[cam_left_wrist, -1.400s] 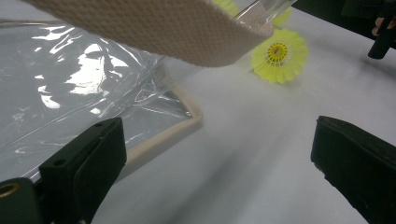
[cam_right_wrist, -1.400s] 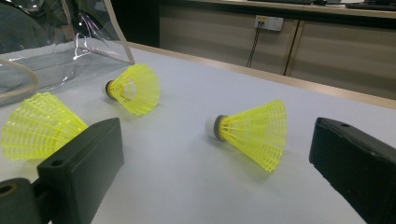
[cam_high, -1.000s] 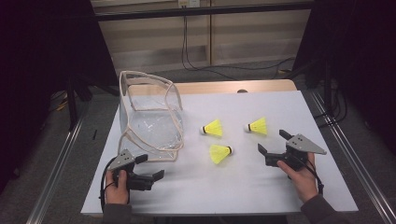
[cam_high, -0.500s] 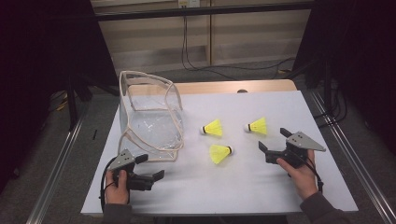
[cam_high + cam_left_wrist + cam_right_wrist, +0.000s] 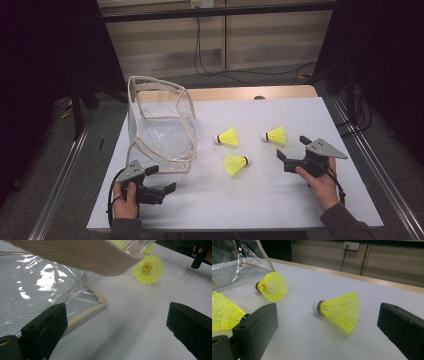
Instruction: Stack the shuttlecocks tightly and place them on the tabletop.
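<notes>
Three yellow shuttlecocks lie on the white table (image 5: 240, 200): one in the middle (image 5: 228, 137), one to its right (image 5: 275, 135) and one nearer me (image 5: 236, 164). A clear plastic bag (image 5: 160, 125) with beige trim stands at the left. My left gripper (image 5: 164, 178) rests open at the front left, just in front of the bag (image 5: 37, 290), with a shuttlecock (image 5: 148, 268) beyond. My right gripper (image 5: 291, 147) is open at the right, its jaws facing the right shuttlecock (image 5: 339, 311), a short way from it. The other two shuttlecocks (image 5: 272, 286) (image 5: 223, 313) lie to its left.
The bag's beige strap (image 5: 82, 257) hangs across the top of the left gripper view. A wooden strip (image 5: 250, 93) runs along the table's far edge. Metal rails (image 5: 370, 170) flank the table. Cables (image 5: 200, 50) hang down the wall behind.
</notes>
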A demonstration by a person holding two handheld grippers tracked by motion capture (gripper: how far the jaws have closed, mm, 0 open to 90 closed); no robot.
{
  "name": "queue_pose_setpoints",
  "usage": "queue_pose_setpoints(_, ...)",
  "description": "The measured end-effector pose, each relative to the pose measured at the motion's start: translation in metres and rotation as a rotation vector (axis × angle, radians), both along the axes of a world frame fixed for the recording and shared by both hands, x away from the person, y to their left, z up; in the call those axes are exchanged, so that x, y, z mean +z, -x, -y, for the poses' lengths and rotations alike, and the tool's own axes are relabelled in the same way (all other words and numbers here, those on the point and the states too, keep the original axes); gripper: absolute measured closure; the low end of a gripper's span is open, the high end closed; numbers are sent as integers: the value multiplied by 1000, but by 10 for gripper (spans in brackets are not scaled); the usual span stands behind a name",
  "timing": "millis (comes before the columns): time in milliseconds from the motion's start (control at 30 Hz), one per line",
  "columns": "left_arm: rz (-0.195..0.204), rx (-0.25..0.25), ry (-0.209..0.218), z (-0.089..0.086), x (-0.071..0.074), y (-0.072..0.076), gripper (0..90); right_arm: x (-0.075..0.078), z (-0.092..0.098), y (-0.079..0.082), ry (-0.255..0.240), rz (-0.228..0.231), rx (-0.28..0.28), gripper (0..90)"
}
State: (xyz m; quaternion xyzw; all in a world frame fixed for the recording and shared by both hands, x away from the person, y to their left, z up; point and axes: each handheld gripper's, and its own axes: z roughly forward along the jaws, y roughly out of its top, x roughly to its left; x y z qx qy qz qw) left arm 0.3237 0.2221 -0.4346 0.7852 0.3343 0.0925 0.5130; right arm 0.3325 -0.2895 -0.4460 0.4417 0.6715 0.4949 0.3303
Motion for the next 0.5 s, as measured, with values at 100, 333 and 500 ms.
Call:
queue_pose_setpoints(100,-1,0,-1,0,0,0,35,0,1,-2,-5,-3,-7,27)
queue_pose_setpoints(333,-1,-1,-3,0,0,0,36,0,1,-6,-8,-4,-13,29)
queue_pose_setpoints(500,-1,-2,-3,1,0,0,35,-1,3,-9,-6,-12,-23,28)
